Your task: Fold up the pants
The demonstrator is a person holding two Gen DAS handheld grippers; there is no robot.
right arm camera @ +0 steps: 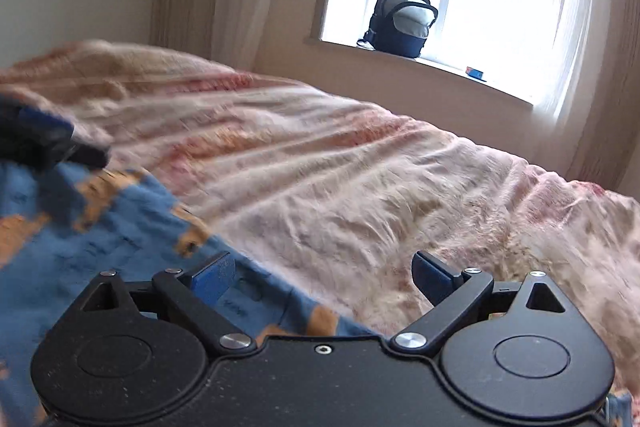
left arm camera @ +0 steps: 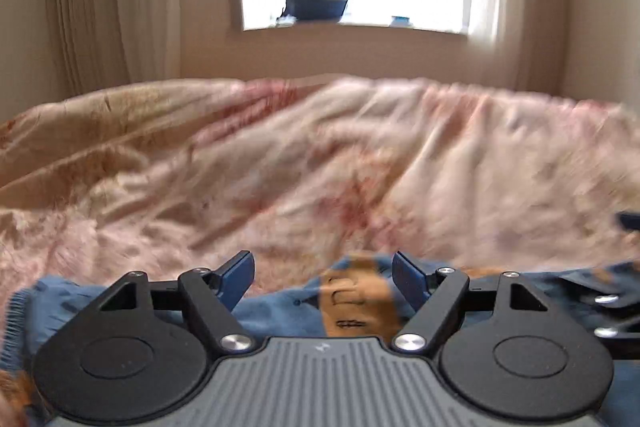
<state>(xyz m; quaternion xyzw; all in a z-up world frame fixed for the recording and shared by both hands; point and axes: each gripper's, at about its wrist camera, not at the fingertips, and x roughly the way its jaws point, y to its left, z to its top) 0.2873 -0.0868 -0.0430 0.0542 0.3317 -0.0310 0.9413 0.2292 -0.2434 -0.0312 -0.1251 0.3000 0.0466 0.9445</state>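
Both grippers are low over the bed now, cameras looking across it to the window. The pants (left arm camera: 280, 311), blue with orange patches, lie spread on the near part of the pink blanket (left arm camera: 320, 167), right under the tools. In the left wrist view the cloth runs side to side along the bottom of the picture, from a ribbed edge at the near left across to the right, so its long axis appears to lie left to right; which end is waist and which is cuffs I cannot tell.

The left gripper (left arm camera: 323, 277) has its jaws spread wide, nothing between them, an orange patch of the pants showing through the gap. The right gripper (right arm camera: 324, 275) is just as wide open and holding nothing; its left finger sits over the blue cloth, its right finger over bare blanket, so it straddles the pants' right edge (right arm camera: 256, 267).

From the right wrist view the pants (right arm camera: 112, 239) fill the near left corner, and the left gripper is a dark blur at the far left above them.

On the far windowsill (right arm camera: 440, 63) stands a dark backpack (right arm camera: 402, 21), upright, its top flap open; what is inside it I cannot make out. A small blue thing (right arm camera: 476, 71) lies further right on the sill.
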